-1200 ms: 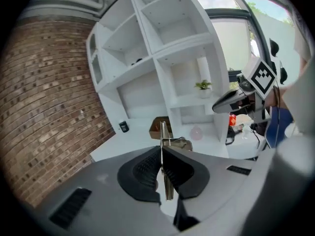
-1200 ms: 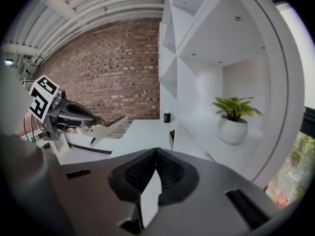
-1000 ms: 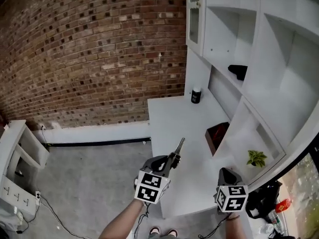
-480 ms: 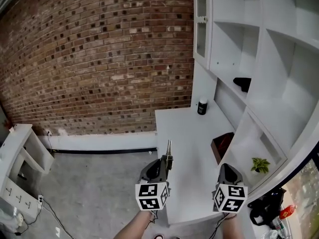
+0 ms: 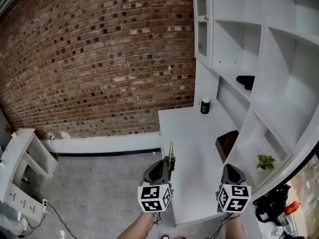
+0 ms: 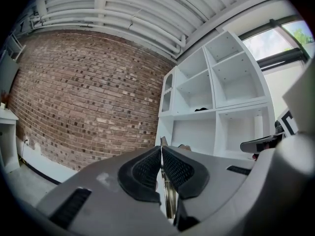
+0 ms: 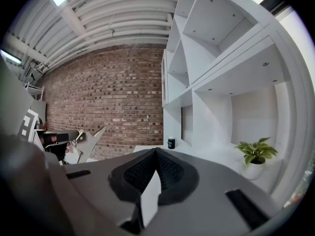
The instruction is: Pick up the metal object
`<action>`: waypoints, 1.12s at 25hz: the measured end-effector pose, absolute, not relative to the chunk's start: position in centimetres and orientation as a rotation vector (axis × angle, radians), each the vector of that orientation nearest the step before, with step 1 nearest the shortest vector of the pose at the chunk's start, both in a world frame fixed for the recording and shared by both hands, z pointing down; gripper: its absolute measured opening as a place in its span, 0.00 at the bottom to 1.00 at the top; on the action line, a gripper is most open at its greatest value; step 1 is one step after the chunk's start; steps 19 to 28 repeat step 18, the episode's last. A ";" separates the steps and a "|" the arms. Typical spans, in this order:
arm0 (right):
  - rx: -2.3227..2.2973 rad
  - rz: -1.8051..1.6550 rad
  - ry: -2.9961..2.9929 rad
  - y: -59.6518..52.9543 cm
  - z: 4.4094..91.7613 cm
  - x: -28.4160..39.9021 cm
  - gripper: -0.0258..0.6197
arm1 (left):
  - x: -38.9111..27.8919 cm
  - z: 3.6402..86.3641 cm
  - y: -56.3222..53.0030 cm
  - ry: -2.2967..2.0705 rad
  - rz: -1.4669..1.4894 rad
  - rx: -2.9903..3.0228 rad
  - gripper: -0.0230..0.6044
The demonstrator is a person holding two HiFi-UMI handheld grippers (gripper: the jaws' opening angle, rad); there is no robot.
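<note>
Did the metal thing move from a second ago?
Yes. The metal object, in the left gripper, swung left toward the left edge of the table.

Setting: indoor loft-type workroom, furnished like a home office. Evidence: exposed brick wall (image 5: pixel 99 59), bare concrete floor (image 5: pixel 99 183), uncovered ceiling pipes (image 6: pixel 123 9); white built-in shelving (image 5: pixel 279 83) above a white desk (image 5: pixel 194 133); 1 small potted plant (image 5: pixel 265 162) on a shelf; loose cables (image 5: pixel 50 208) on the floor.
</note>
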State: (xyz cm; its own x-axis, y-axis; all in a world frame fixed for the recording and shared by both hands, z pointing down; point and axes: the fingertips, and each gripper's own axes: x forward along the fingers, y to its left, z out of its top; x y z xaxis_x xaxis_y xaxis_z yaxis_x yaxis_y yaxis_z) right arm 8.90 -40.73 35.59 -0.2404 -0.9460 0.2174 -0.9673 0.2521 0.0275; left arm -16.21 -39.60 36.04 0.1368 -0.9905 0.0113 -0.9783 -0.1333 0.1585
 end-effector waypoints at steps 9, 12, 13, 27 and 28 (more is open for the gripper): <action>1.806 0.150 -2.303 -40.4 35.7 8.3 0.04 | -17.1 35.6 -39.5 -1.966 -0.170 2.278 0.06; 1.803 0.153 -2.296 -40.3 35.9 8.2 0.04 | -17.3 35.8 -39.5 -1.958 -0.171 2.276 0.06; 1.803 0.153 -2.295 -40.3 35.9 8.2 0.04 | -17.3 35.9 -39.5 -1.956 -0.171 2.277 0.06; 1.802 0.149 -2.292 -40.2 36.0 8.1 0.04 | -17.4 36.1 -39.6 -1.943 -0.170 2.277 0.06; 1.802 0.149 -2.292 -40.2 36.0 8.1 0.04 | -17.4 36.1 -39.6 -1.943 -0.170 2.277 0.06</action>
